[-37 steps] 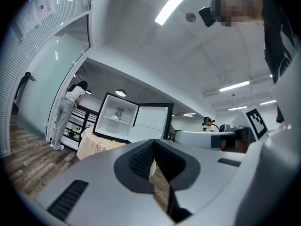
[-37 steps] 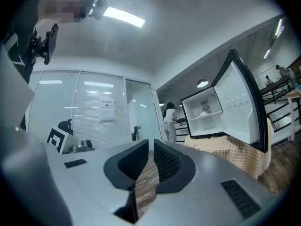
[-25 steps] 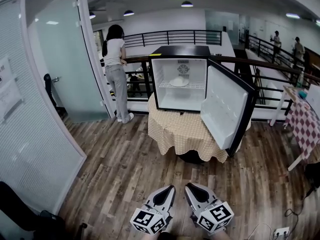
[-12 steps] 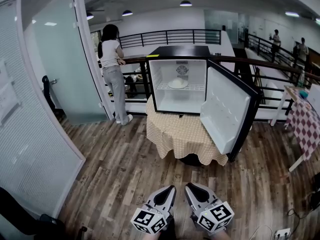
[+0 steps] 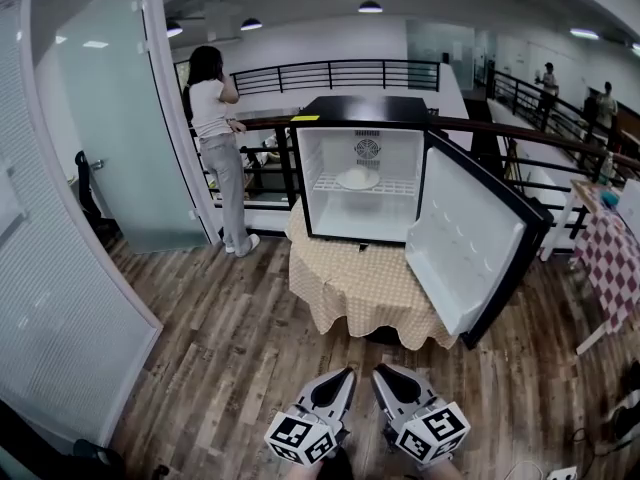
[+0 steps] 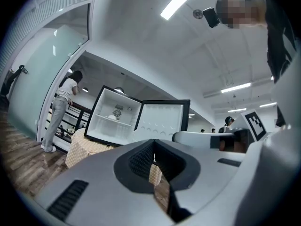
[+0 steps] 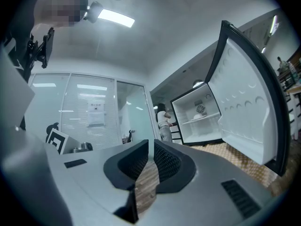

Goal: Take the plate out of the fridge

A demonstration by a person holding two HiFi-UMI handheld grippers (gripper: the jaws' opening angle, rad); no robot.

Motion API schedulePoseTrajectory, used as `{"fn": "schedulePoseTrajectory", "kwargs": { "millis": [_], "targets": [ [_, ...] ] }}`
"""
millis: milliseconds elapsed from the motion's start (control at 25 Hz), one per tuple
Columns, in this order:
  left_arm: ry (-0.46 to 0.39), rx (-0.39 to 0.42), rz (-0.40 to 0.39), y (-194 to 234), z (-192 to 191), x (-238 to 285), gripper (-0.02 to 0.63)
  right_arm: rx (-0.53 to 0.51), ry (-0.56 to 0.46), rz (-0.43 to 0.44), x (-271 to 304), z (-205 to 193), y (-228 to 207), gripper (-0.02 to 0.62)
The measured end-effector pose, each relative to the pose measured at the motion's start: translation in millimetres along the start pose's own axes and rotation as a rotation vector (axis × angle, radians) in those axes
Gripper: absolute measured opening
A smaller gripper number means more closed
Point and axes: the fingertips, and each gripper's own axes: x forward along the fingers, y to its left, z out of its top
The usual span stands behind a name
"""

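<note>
A white plate lies on the wire shelf inside a small black fridge, whose door stands swung wide to the right. The fridge sits on a round table with a tan checked cloth. My left gripper and right gripper hang low at the bottom of the head view, side by side, far short of the table. Both are shut and hold nothing. The left gripper view shows the plate small in the fridge beyond the left gripper. The right gripper view shows the plate past the right gripper.
A person stands at the black railing left of the fridge. A frosted glass partition runs along the left. A table with a red checked cloth stands at the right edge. Wooden floor lies between me and the fridge table.
The fridge and table have grown larger and nearer in the head view. The person at the railing has shifted left and raised an arm. Both grippers stay low and shut.
</note>
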Motion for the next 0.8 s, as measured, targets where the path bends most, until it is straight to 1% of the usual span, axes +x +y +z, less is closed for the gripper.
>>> {"fn": "schedulePoseTrajectory", "kwargs": {
  "millis": [400, 800],
  "targets": [
    [0.011, -0.005, -0.009, 62, 16, 40, 0.009, 0.016, 0.007, -0.008, 68, 6, -27, 0.054],
    [0.026, -0.026, -0.043, 114, 22, 80, 0.009, 0.023, 0.013, -0.046, 125, 8, -56, 0.054]
  ]
}}
